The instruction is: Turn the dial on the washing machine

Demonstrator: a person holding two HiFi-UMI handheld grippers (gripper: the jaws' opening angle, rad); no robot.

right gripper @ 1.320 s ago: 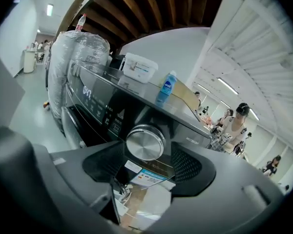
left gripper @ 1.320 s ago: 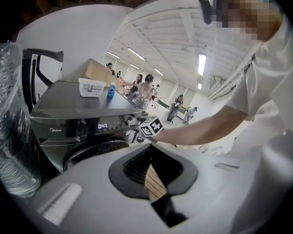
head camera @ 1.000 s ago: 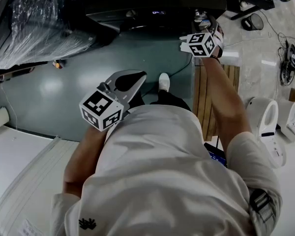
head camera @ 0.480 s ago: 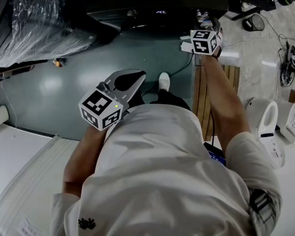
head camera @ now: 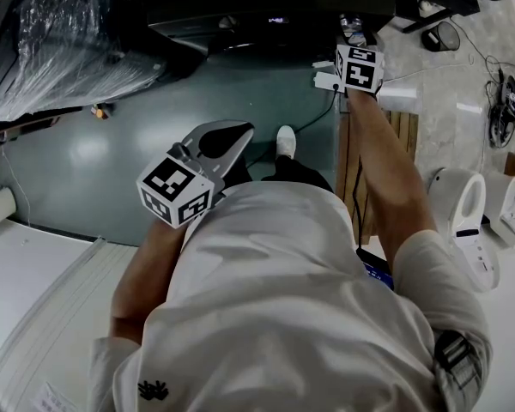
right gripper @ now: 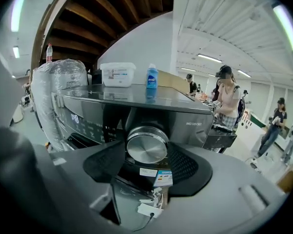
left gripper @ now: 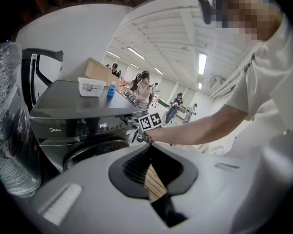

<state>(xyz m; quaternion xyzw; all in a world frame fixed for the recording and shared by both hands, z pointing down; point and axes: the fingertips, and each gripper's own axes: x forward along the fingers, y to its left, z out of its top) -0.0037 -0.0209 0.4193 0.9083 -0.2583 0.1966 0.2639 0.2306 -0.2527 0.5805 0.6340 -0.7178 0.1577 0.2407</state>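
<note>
The dark grey washing machine (head camera: 266,20) stands at the top of the head view, and its front panel (right gripper: 93,118) fills the right gripper view. Its round silver dial (right gripper: 147,144) sits between the two dark pads of my right gripper (right gripper: 147,156), which is shut on it. From above, that gripper (head camera: 355,34) is at the machine's right end with its marker cube facing up. My left gripper (head camera: 233,136) hangs low in front of the person, away from the machine, over the green floor. Its jaws (left gripper: 150,156) are shut with nothing held.
A plastic-wrapped appliance (head camera: 60,41) stands left of the machine. A white box (right gripper: 117,74) and a blue bottle (right gripper: 152,77) rest on the machine's top. Wooden planks (head camera: 352,161) and a white power strip (head camera: 326,80) lie below the right arm. Several people stand behind.
The right gripper's marker cube has rolled round at the dial and shifted slightly up. The left gripper has stayed where it was.
</note>
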